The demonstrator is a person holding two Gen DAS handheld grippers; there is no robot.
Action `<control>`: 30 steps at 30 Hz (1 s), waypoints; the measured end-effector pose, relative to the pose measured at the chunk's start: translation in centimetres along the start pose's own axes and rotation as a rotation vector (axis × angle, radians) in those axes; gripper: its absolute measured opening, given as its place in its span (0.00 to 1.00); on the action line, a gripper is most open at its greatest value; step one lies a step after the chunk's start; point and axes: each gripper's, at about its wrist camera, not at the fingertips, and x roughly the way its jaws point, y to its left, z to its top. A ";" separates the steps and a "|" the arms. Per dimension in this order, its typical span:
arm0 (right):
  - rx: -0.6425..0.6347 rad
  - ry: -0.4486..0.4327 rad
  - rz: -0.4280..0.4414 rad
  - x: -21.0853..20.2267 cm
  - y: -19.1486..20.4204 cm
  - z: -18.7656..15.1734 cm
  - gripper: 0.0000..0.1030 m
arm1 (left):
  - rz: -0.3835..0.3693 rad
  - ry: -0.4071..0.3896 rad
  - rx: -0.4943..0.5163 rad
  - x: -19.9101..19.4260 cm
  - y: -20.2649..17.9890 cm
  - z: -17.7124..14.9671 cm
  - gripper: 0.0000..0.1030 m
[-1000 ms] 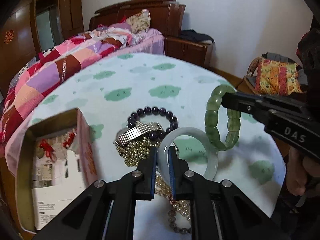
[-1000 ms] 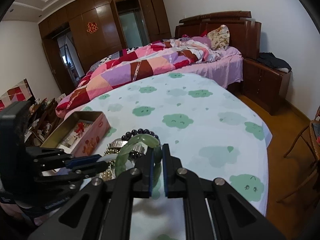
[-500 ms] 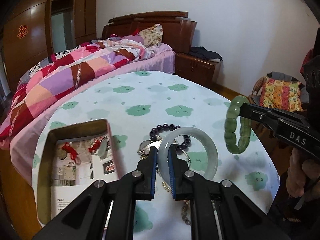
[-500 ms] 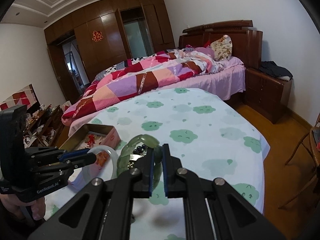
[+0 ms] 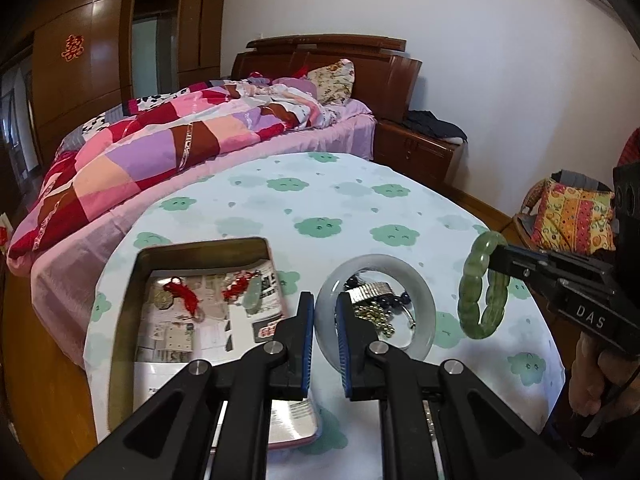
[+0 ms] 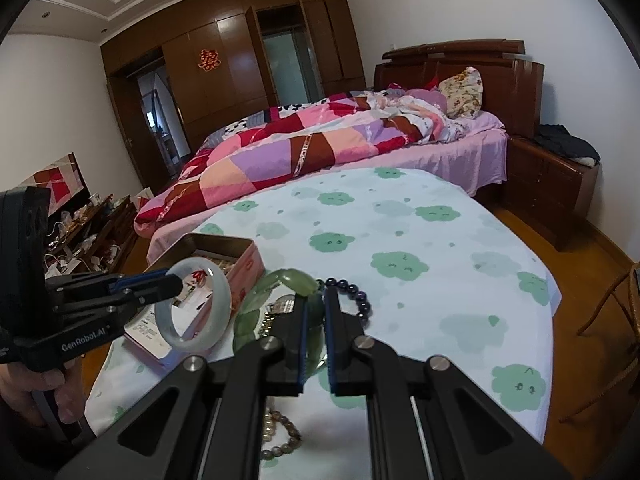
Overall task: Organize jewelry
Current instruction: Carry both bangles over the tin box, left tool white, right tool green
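On the left sits the open tin (image 5: 120, 320), its floor lined with paper and already holding a few red-corded charms (image 5: 182, 298). Just right of it, my left claw (image 5: 325, 312) is clamped on the rim of the pale bangle (image 5: 424, 300), which hangs in the air above the table (image 5: 320, 196), near the tin's right wall. Through the ring I see the loose pile below: a metal watchband (image 5: 370, 290), dark beads (image 6: 354, 290) and small gold beads (image 5: 374, 314), all lying on the cloth. A pearl strand (image 6: 280, 436) lies nearer to me.

Further right, my right claw (image 6: 314, 312) is pinched shut on the green bead bracelet (image 5: 482, 284), held clear of the table and well right of the tin.

I judge this the carrying step: both pieces are lifted but neither is in the tin yet. Next, I think, the bangle must swing left over the tin's opening, come down low and be let go so it lies flat on the paper without hitting the charms. The green bracelet has the longer way to go, across the pile, and should wait until my left claw is out of the way.
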 end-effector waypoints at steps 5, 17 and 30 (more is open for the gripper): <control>-0.021 0.014 0.015 0.8 1.3 0.1 0.10 | 0.011 -0.006 -0.027 -0.3 1.4 0.0 0.10; -0.115 0.043 0.044 2.9 4.7 1.9 0.10 | 0.067 -0.023 -0.077 -1.1 5.1 0.4 0.10; -0.210 0.071 0.088 5.9 9.2 4.3 0.10 | 0.164 -0.002 -0.131 -0.1 10.5 1.0 0.10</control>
